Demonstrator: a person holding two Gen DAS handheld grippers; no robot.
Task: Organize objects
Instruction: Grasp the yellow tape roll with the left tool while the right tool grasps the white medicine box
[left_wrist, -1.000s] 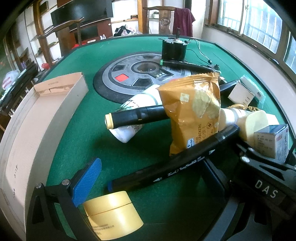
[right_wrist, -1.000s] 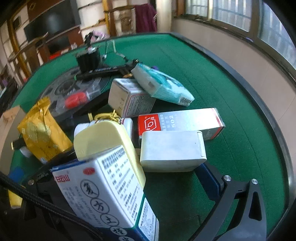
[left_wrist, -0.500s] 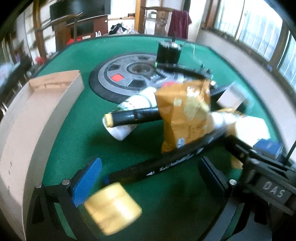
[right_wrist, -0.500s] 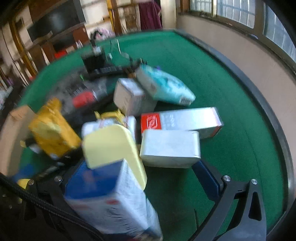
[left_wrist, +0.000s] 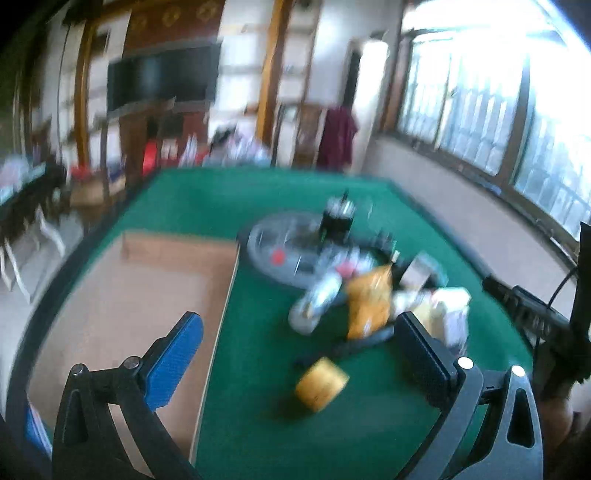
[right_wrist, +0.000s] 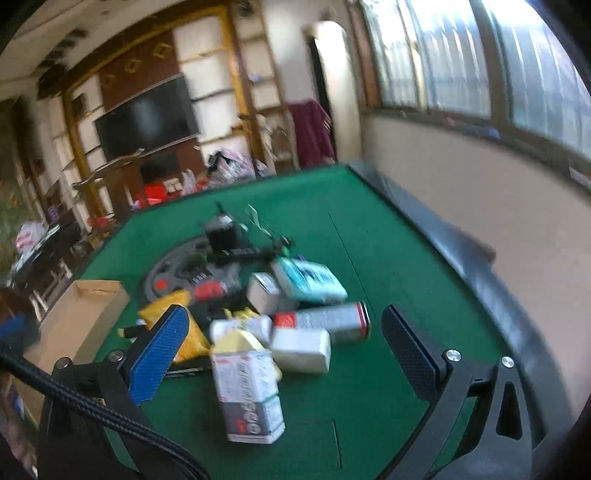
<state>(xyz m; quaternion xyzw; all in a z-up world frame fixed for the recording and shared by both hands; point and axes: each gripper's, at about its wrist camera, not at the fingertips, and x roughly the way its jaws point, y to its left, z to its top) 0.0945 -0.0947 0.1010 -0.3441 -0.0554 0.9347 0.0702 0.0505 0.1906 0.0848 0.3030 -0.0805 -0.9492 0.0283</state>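
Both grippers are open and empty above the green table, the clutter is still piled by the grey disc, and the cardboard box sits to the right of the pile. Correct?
Not quite. The cardboard box sits to the left of the pile, not the right; both wrist views show it there. The rest holds: left gripper and right gripper are open and empty above the green table, and the clutter lies by the grey disc.

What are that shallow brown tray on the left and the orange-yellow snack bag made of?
The tray looks like plain corrugated cardboard: matte tan, thin upright walls. The snack bag seems to be glossy plastic or foil film, judging by its crinkled, crumpled shape; blur leaves that open.
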